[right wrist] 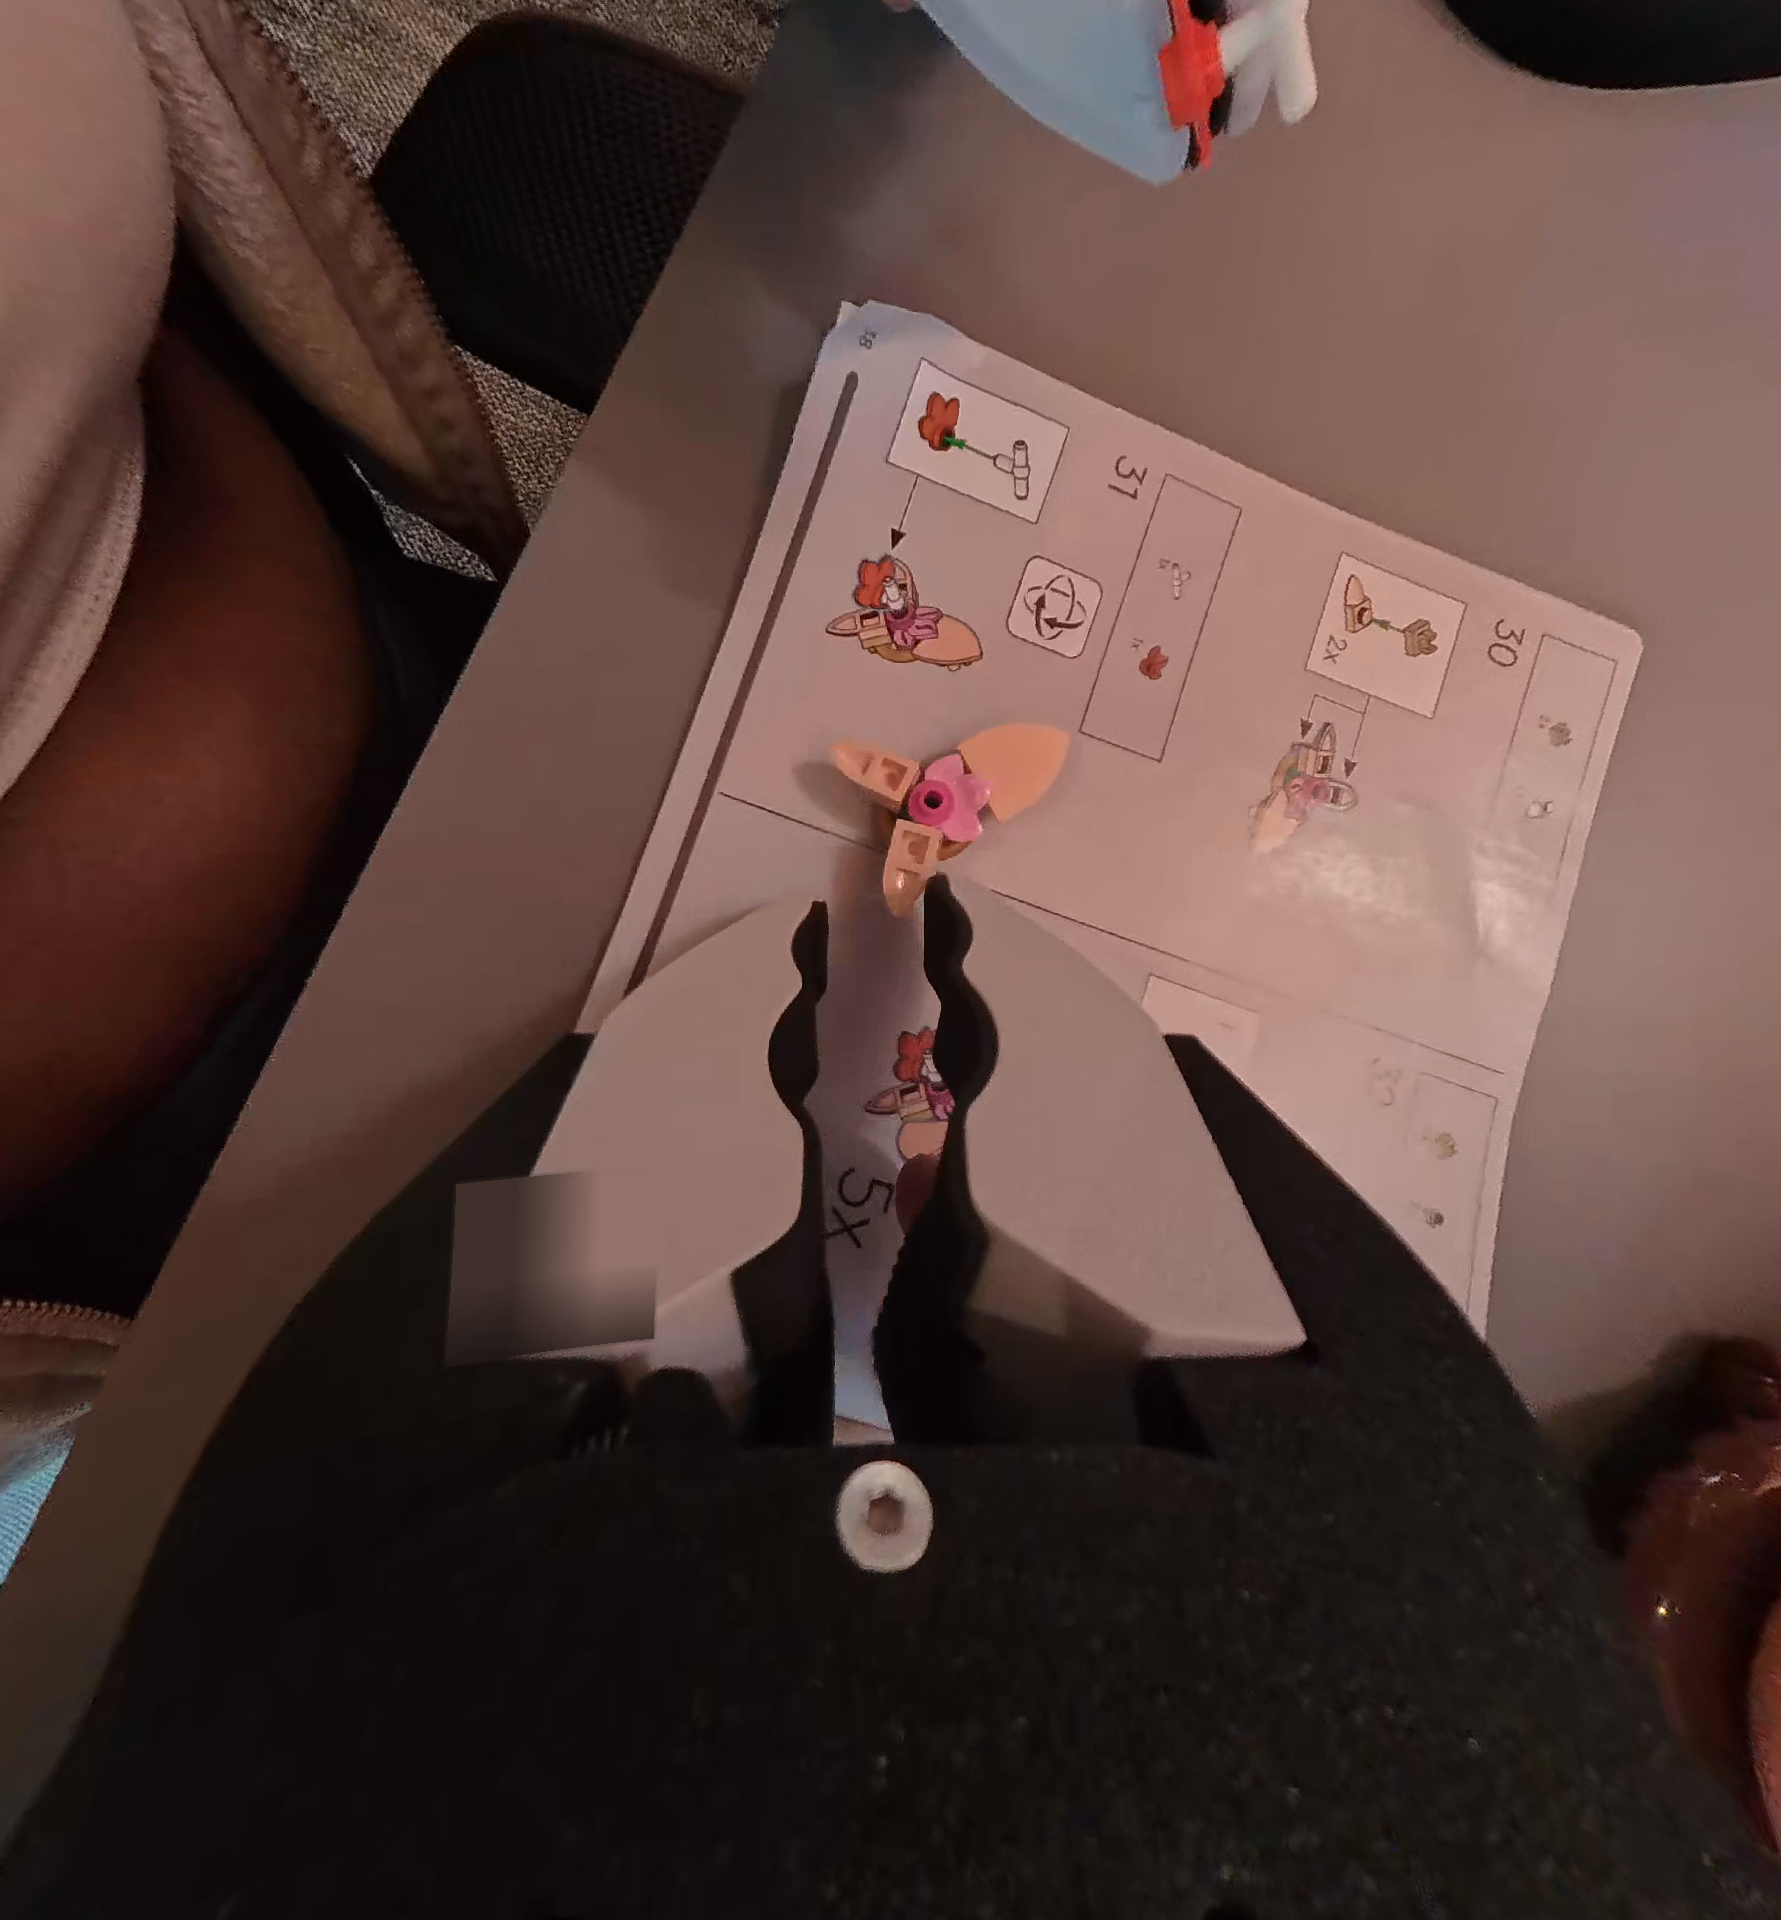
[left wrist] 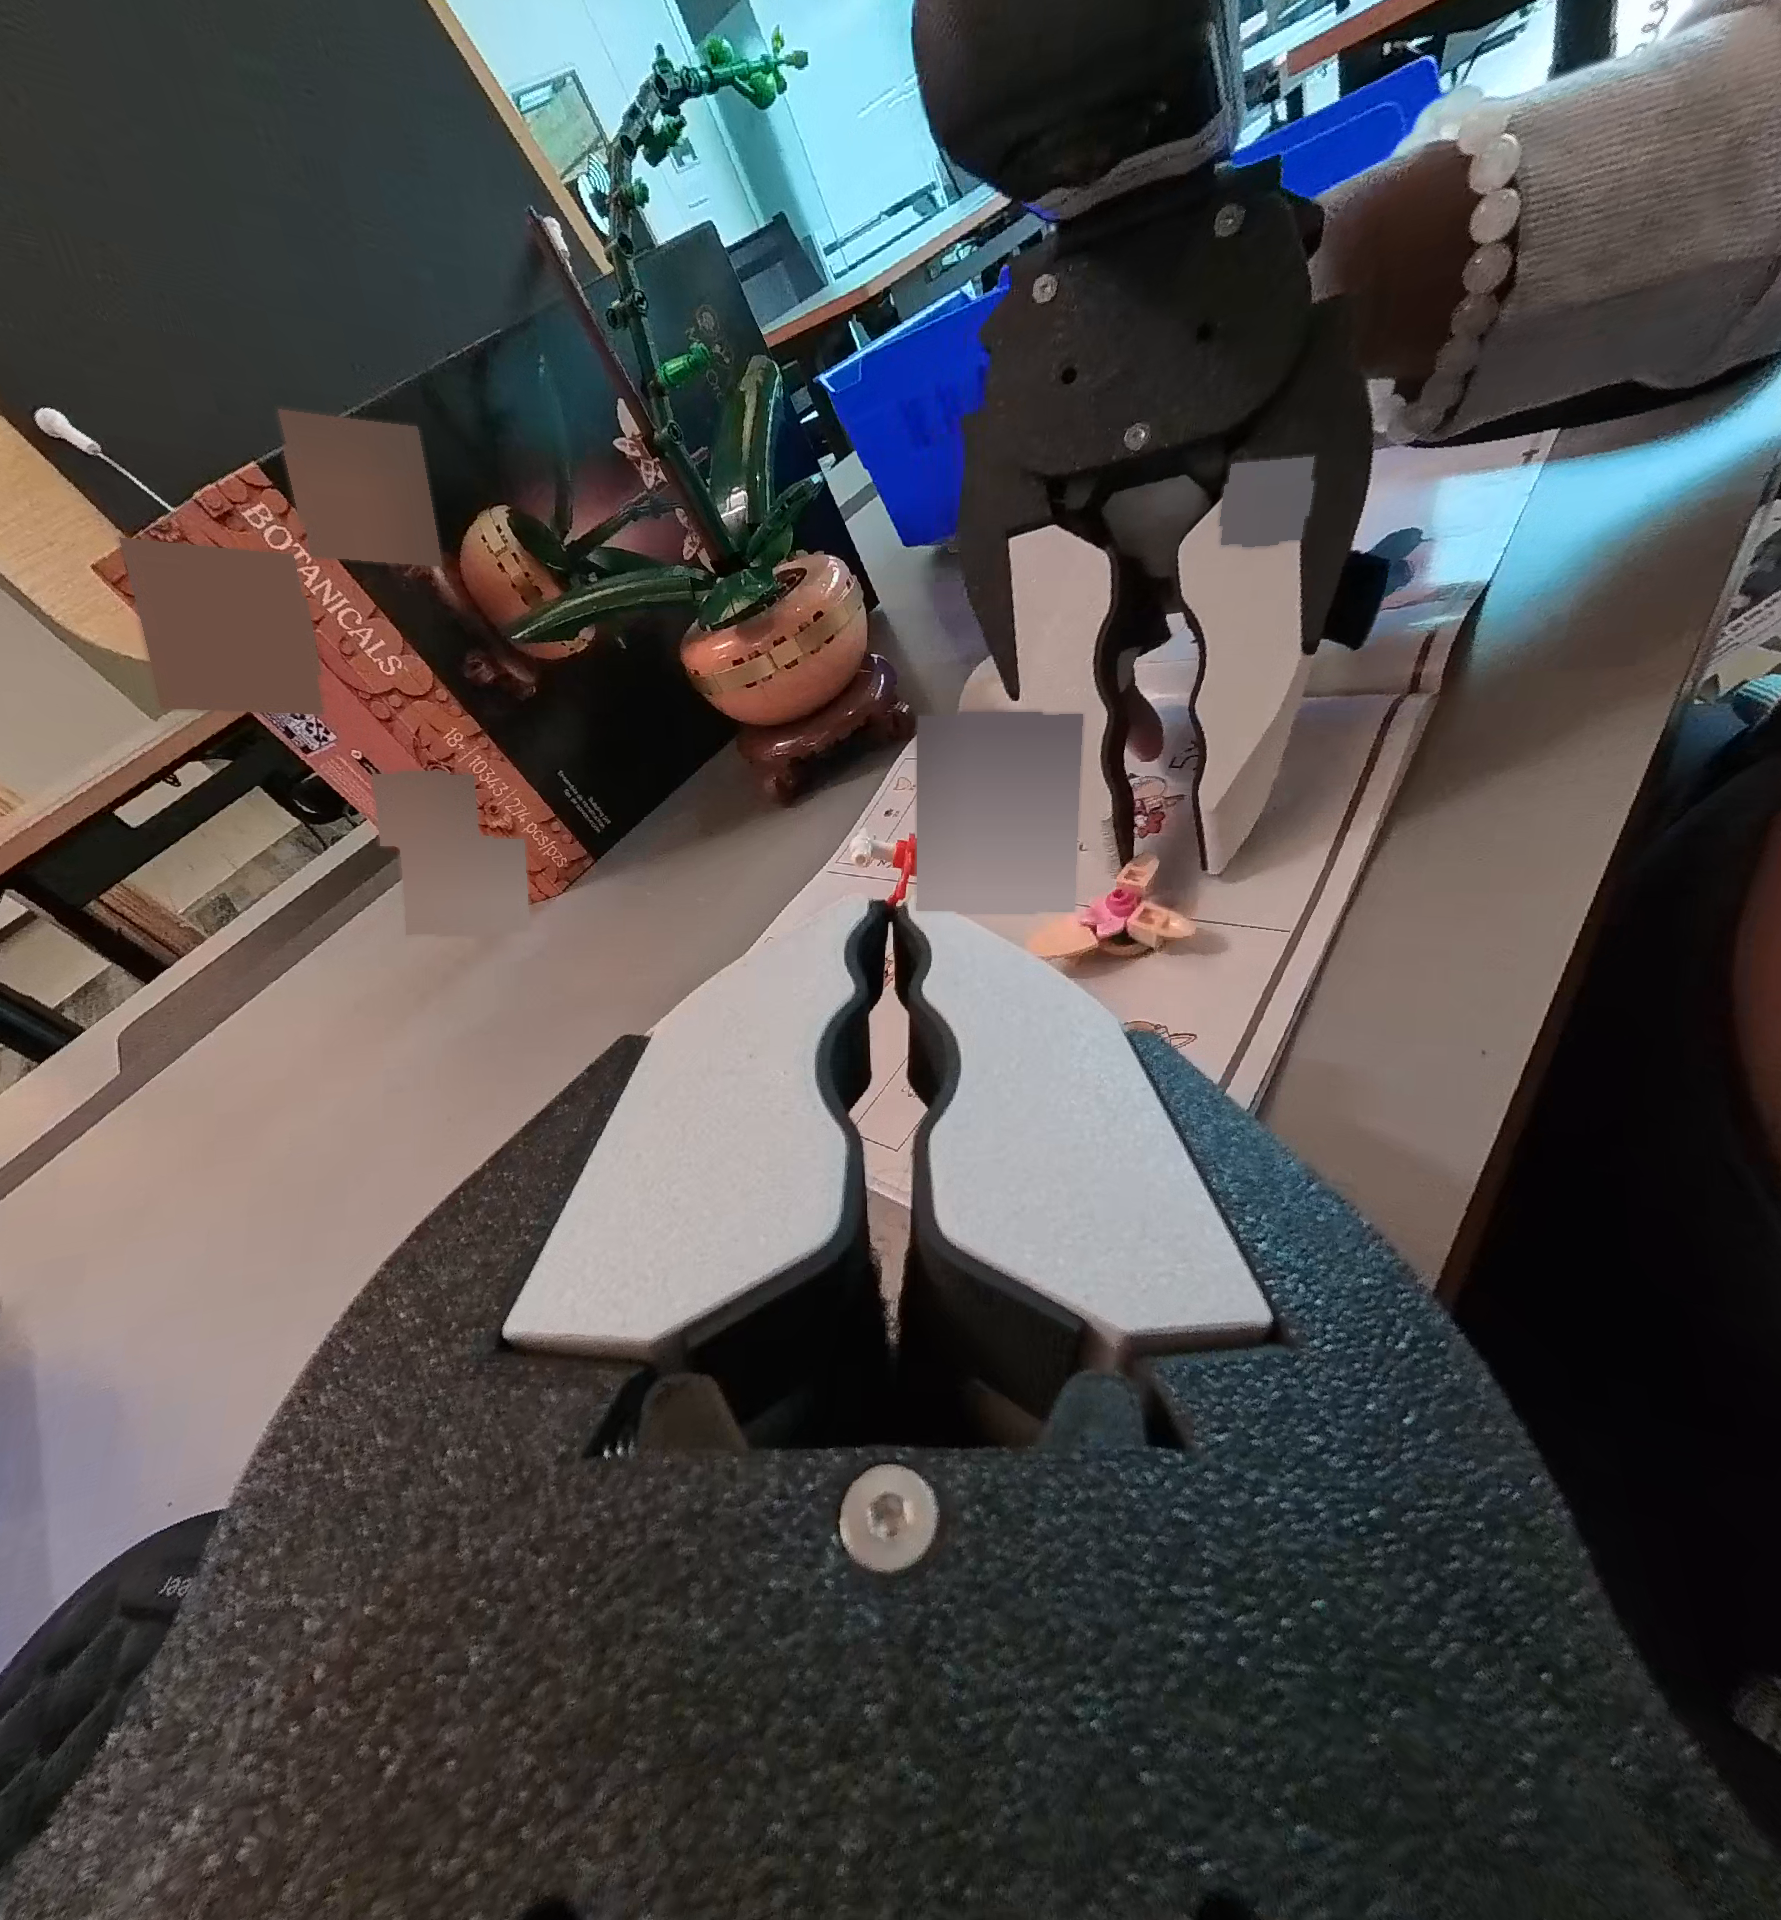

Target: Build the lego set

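My left gripper (left wrist: 884, 920) is shut on a small red flower piece (left wrist: 902, 871) joined to a white bar piece (left wrist: 870, 850), held above the grey table. It also shows at the top of the right wrist view, with the red piece (right wrist: 1189, 78) at its tip. A flower sub-assembly (right wrist: 943, 800) with tan petals and a pink centre lies on the instruction sheet (right wrist: 1281, 935). My right gripper (right wrist: 878, 906) points down at it, slightly open and empty. One fingertip (right wrist: 943, 904) touches a tan petal. In the left wrist view the right gripper (left wrist: 1156, 857) stands just behind the flower (left wrist: 1114, 920).
A built orchid in a tan pot (left wrist: 772, 644) stands at the back of the table beside the set's box (left wrist: 512, 665). A blue bin (left wrist: 907, 436) is behind them. The table edge (right wrist: 512, 790) runs close to the person's lap on the left. The tips of one gripper are about 10 cm away from the tips of the other.
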Available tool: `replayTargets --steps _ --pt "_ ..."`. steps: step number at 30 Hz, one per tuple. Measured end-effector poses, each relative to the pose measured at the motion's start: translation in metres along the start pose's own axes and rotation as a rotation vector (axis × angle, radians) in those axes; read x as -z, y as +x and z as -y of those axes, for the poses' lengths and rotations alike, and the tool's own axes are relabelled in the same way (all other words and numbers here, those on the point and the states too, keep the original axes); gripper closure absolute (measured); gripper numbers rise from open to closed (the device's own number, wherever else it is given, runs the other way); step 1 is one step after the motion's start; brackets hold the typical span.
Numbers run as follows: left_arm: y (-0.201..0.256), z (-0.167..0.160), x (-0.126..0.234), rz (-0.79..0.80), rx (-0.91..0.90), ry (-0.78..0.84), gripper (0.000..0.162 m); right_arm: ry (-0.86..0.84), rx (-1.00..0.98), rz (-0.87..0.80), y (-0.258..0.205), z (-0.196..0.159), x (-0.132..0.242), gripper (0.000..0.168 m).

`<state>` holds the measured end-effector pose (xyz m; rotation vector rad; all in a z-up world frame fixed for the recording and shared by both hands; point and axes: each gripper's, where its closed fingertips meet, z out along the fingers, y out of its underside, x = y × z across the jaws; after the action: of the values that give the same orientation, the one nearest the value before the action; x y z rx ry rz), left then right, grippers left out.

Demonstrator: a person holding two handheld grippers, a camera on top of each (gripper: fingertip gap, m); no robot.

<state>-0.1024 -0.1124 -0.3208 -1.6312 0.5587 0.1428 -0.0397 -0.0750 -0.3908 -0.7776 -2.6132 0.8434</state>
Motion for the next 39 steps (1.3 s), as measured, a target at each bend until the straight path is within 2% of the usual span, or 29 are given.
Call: replayTargets --steps 15,20,25,32,34,39 --pt "0.001 -0.002 -0.002 -0.001 -0.022 -0.012 0.161 0.016 -0.036 -0.026 -0.001 0.0 0.001 0.151" --pt "0.002 -0.003 -0.003 -0.001 -0.035 -0.018 0.161 0.038 -0.074 -0.115 0.008 0.001 0.01 0.151" --pt "0.002 0.002 -0.002 -0.007 -0.019 0.015 0.161 0.244 -0.146 -0.242 0.018 0.031 0.032 0.151" --pt "0.012 0.02 -0.005 -0.074 -0.01 0.076 0.161 0.599 -0.275 -0.196 0.014 0.082 0.057 0.156" --pt "0.016 0.027 -0.007 -0.099 0.017 0.104 0.161 0.645 -0.309 -0.142 0.01 0.089 0.059 0.156" --pt "0.023 0.048 -0.008 -0.161 0.138 0.23 0.161 0.673 -0.325 -0.151 0.009 0.09 0.06 0.154"
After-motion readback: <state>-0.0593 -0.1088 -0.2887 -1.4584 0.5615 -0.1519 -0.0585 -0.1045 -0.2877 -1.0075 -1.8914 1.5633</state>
